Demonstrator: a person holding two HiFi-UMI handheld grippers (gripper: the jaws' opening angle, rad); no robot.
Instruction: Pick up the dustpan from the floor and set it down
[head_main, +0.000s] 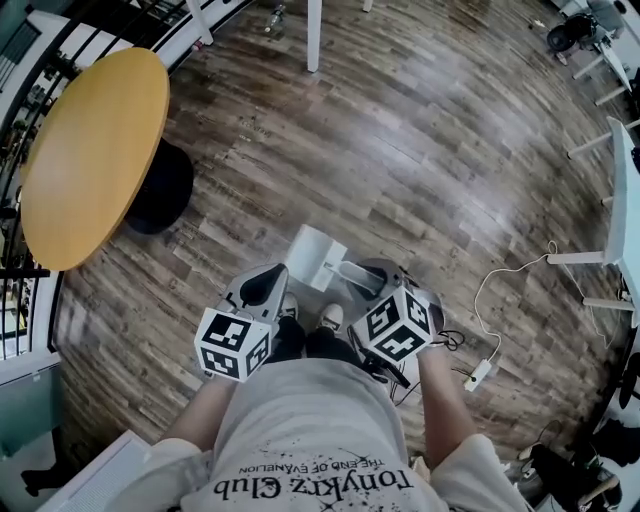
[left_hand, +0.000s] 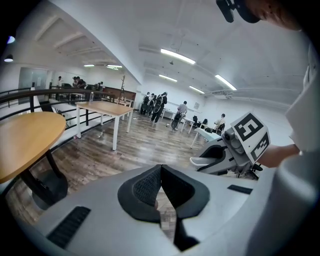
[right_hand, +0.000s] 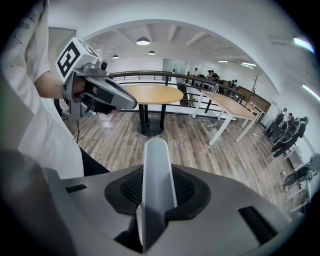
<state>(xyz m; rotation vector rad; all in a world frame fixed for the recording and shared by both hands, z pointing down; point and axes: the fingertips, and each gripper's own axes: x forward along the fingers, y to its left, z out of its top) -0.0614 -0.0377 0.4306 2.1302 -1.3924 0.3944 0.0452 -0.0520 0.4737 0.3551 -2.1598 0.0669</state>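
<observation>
Closest to the head camera is the wearer's grey printed shirt, which fills the bottom of my feed. Beyond it, the wood-plank floor takes up most of the head view. At the left I see a round table with a yellow-wood top on a black pedestal base.

Next in size is the dustpan, pale grey-white. It sits just ahead of the wearer's shoes, over the floor and between the two tools. I cannot confirm whether its pan clears the floor. Its flat handle runs straight out between the pads in the right gripper view.

Right tool: clenched on that handle, with a pad pressing each face.

Left tool: clenched, pad tips meeting, nothing between them. It is just beside the dustpan, and I see no contact.

Each tool carries a marker cube.

Smallest item: a white cable lying on the floor at the right, well apart from the dustpan.
</observation>
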